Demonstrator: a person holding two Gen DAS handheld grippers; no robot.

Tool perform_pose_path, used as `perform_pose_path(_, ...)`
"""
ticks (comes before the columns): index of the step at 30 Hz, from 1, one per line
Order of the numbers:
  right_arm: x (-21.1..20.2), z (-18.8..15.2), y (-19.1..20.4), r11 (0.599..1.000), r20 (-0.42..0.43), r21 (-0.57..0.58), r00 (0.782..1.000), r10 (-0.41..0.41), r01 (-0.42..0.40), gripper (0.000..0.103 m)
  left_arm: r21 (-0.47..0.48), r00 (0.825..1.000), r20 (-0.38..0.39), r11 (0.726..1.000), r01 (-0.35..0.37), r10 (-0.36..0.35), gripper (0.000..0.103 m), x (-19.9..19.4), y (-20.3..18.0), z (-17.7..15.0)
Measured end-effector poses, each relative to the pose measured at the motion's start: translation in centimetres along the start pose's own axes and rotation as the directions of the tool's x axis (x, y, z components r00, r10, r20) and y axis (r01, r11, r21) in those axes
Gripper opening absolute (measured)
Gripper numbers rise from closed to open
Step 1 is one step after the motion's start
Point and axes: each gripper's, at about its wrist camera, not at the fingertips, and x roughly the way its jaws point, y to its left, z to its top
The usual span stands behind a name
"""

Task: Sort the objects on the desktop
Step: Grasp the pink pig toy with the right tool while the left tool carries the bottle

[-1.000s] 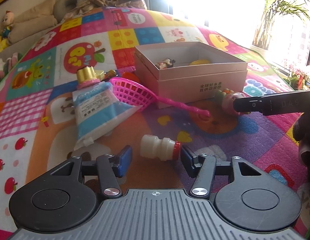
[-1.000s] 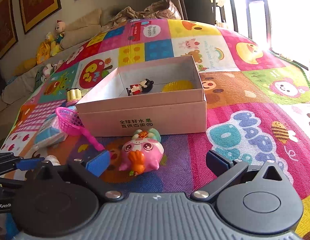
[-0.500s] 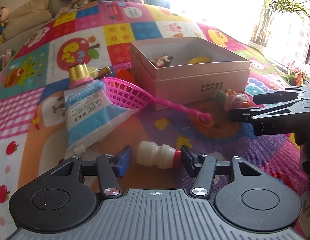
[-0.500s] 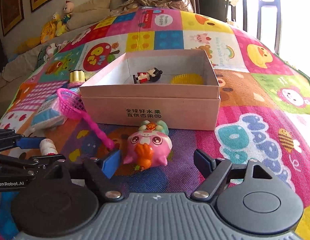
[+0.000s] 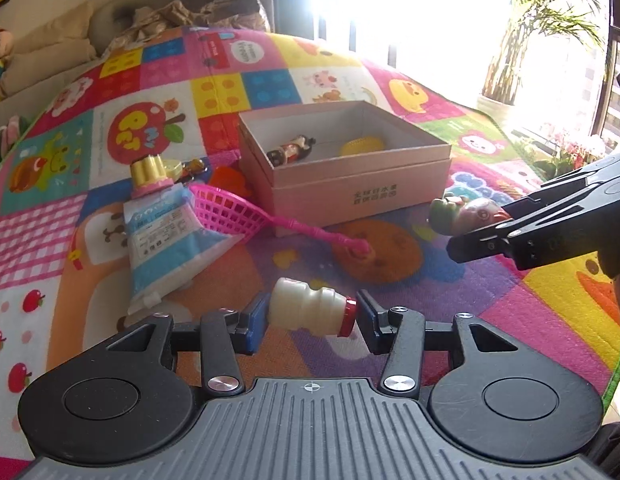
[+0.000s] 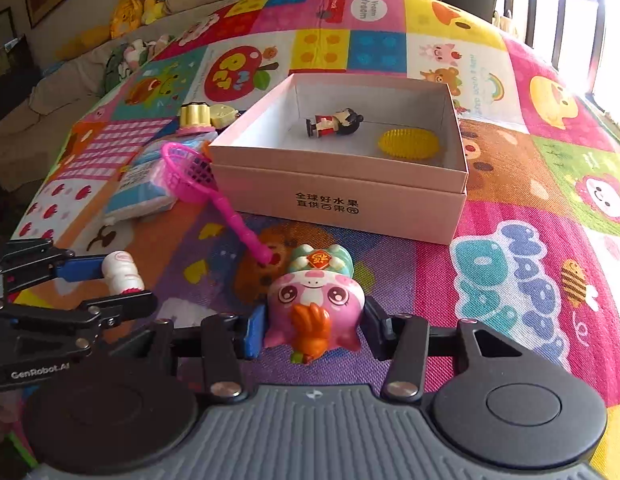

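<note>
My left gripper (image 5: 310, 316) is shut on a small white bottle with a red cap (image 5: 310, 312), held lying sideways just above the mat; it also shows in the right wrist view (image 6: 118, 274). My right gripper (image 6: 314, 326) is shut on a pink pig toy with a green hat (image 6: 314, 304), seen too in the left wrist view (image 5: 466, 214). An open pink box (image 6: 342, 204) stands ahead on the mat, holding a small doll figure (image 6: 334, 122) and a yellow spiky ball (image 6: 408, 142).
A pink toy net (image 5: 246, 216), a blue and white tube with a gold cap (image 5: 162, 232) and an orange piece (image 5: 230, 180) lie left of the box on the patchwork play mat (image 6: 530, 280). Plush toys and cushions line the far left.
Both grippers have closed: the left on the white bottle, the right on the pig toy. Both cameras now sit higher and closer, with the bottle lifted off the mat.
</note>
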Motion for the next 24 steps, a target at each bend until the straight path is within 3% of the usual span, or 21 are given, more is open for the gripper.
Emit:
perform_pose_path(5,-7.3,1.1,0.0,0.998,0.154,-0.065,0.988,0.0,0.011,0.048,0.068,0.986,0.165,0.997,-0.026,0.014,0.051,-2.9,-1.3,4.9)
perform_pose_path(8,-11.2,3.9,-0.5,0.996,0.29,-0.077,0.957,-0.02,0.044,0.048,0.104,0.967,0.255,0.994,-0.046,0.018,0.051,-3.2,-2.2,8.4)
perform_pose_path(12,-12.8,7.9,-1.7,0.994,0.388,-0.047,0.919,-0.075,0.101,0.048,0.102,0.963,0.271,0.994,-0.028,0.0,0.051,-0.7,-2.7,12.5)
perform_pose_path(17,-10.4,12.7,-4.6,0.991,0.384,0.032,0.913,-0.136,0.133,0.048,0.077,0.972,0.234,0.997,0.009,-0.027,0.052,4.7,-2.5,14.7)
perform_pose_path(24,-2.4,16.7,-7.4,0.989,0.261,0.107,0.957,-0.126,0.101,0.048,-0.056,0.989,0.134,0.996,0.068,-0.06,0.052,11.3,0.5,13.8)
